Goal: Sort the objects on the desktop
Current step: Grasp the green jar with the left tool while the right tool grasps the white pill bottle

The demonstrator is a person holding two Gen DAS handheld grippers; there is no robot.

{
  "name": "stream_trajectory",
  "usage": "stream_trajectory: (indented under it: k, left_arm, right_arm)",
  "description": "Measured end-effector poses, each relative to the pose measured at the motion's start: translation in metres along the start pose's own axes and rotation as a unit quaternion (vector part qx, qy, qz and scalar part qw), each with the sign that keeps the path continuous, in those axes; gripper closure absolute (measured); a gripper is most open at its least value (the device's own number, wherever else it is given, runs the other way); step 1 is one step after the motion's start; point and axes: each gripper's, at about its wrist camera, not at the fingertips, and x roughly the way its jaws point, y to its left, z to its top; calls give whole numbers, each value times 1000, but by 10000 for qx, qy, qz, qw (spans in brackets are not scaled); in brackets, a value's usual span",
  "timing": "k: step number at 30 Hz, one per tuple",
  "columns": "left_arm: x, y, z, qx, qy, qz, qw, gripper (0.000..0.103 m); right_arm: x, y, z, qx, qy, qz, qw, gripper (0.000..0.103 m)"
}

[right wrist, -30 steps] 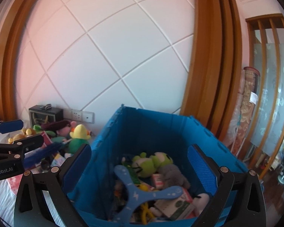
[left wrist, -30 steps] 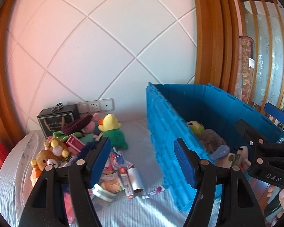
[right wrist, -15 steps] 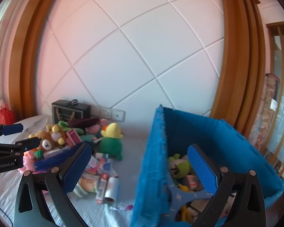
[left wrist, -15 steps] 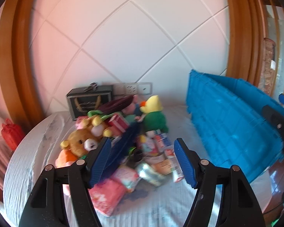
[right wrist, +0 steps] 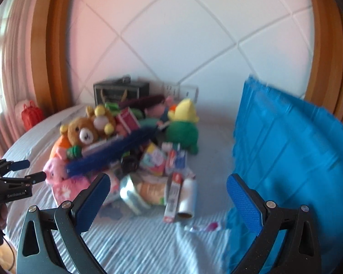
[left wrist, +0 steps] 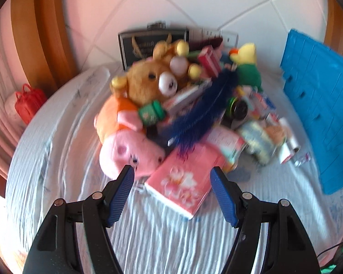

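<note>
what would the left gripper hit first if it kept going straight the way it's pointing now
Most likely the pink floral pack: it lies centred just beyond the open left gripper, nearer than the pink pig plush. Blur leaves depth uncertain.

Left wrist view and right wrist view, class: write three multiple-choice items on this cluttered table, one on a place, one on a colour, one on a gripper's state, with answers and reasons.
1. Where is the blue crate relative to the toy pile?
A. to its right
B. to its left
C. under it

2. What colour is the feather?
A. red
B. dark blue
C. white

3. How is the left gripper?
A. shut on the bear
B. shut on the crate
C. open, empty

Answers: 1 A, the crate stands at the right edge in both views. 2 B, it lies dark blue across the pile. 3 C, its jaws stand apart before the pink floral packet.
</note>
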Motion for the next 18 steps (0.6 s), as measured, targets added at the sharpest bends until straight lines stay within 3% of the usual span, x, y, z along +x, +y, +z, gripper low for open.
stream_trajectory:
  k: [7, 14, 18]
  left_arm:
    - [48, -2, -6, 33, 635, -71, 9979, 35]
    - [68, -25, 14, 290, 681, -356, 9966, 35]
    - [79, -34, 27, 494, 629, -266, 9964, 35]
  right_arm:
    - [65, -8, -41, 190, 991, 35, 9949, 0]
    - [108, -18, -55, 485, 1540, -88, 9868, 0]
    - [125, -21, -53, 541, 1656, -105, 9847, 0]
